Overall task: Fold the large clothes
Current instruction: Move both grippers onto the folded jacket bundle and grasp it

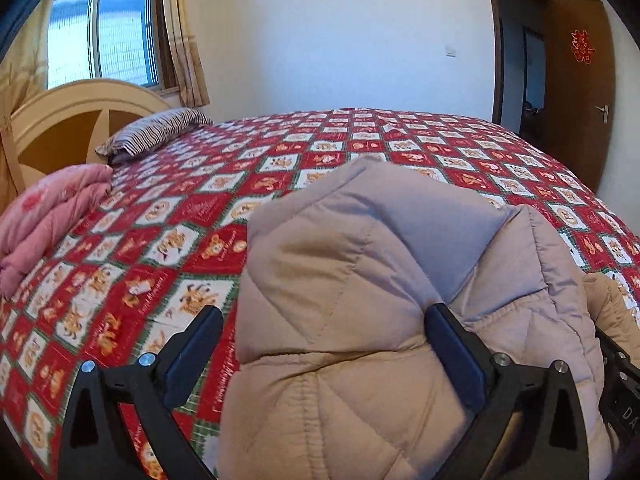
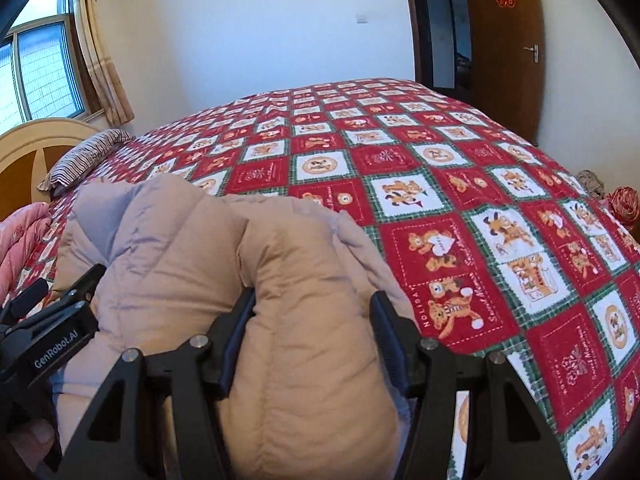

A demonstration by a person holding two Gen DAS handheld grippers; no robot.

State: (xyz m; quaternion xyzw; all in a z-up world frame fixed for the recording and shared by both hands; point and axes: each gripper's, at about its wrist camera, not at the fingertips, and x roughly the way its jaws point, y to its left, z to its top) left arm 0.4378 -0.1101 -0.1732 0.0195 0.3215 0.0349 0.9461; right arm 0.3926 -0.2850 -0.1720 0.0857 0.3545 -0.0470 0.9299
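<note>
A beige quilted down coat [image 1: 360, 240] lies bunched on the near side of the bed. In the left wrist view my left gripper [image 1: 323, 312] stands wide open astride the coat. Its right finger [image 1: 456, 356] is sunk into the padding, and its left finger [image 1: 196, 344] stands just off the coat's edge over the bedspread. In the right wrist view my right gripper [image 2: 314, 298] is shut on a thick puffy fold of the coat [image 2: 180, 240], with both pads pressing into it. The left gripper's body [image 2: 52, 328] shows at the left edge there.
The bed carries a red, white and green check bedspread [image 2: 460, 200]. A folded pink quilt [image 1: 48, 224] and a striped pillow [image 1: 156, 130] lie by the wooden headboard [image 1: 68, 120]. A window is behind it. An open brown door [image 1: 580, 92] stands at the far right.
</note>
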